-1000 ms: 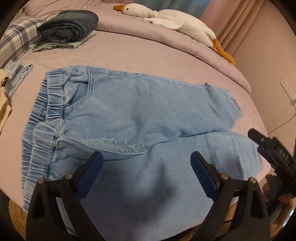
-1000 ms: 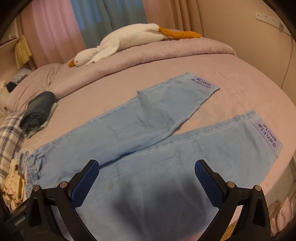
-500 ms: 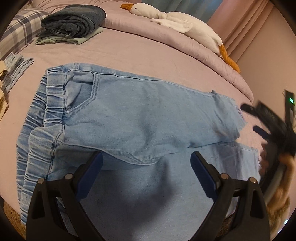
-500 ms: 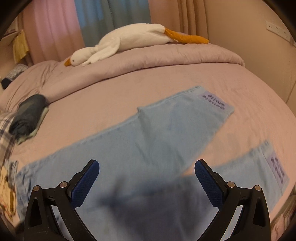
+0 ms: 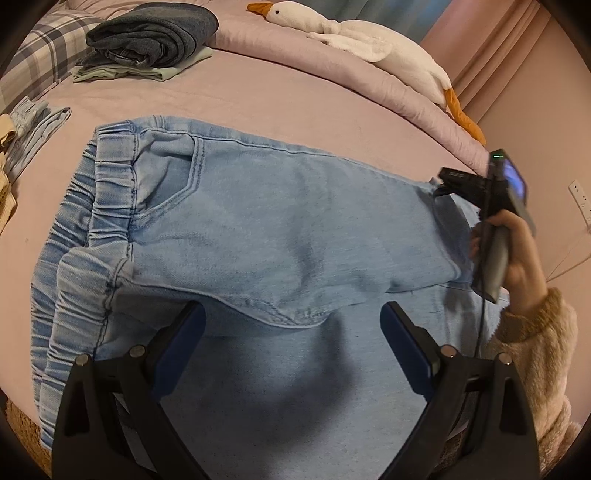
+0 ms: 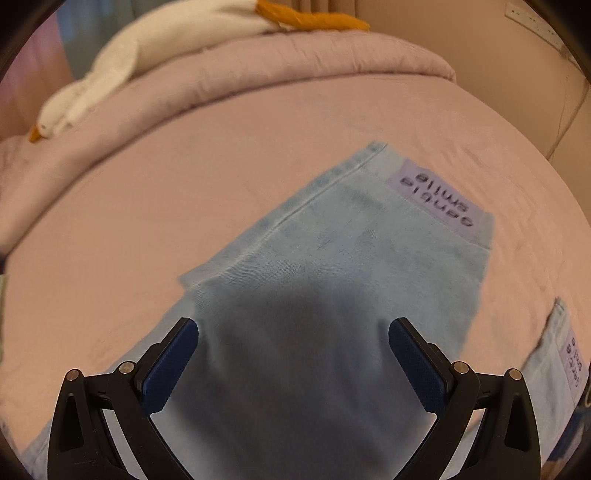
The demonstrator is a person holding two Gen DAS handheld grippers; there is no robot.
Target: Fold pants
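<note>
Lying under both spread jaws, pants [image 5: 280, 229], seemingly untouched

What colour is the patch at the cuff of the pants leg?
Pale lilac with dark lettering, clearest in the right wrist view: patch on the light blue pants.

Pink bed [image 5: 258, 92], pink curtains [image 5: 517, 44], beige wall [image 6: 461, 33].

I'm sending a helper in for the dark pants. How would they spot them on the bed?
Start at the pink bed and go to its far left corner, beside the plaid pillow. The dark grey folded pants top a pale green garment, unlike the light blue jeans spread flat.
</note>
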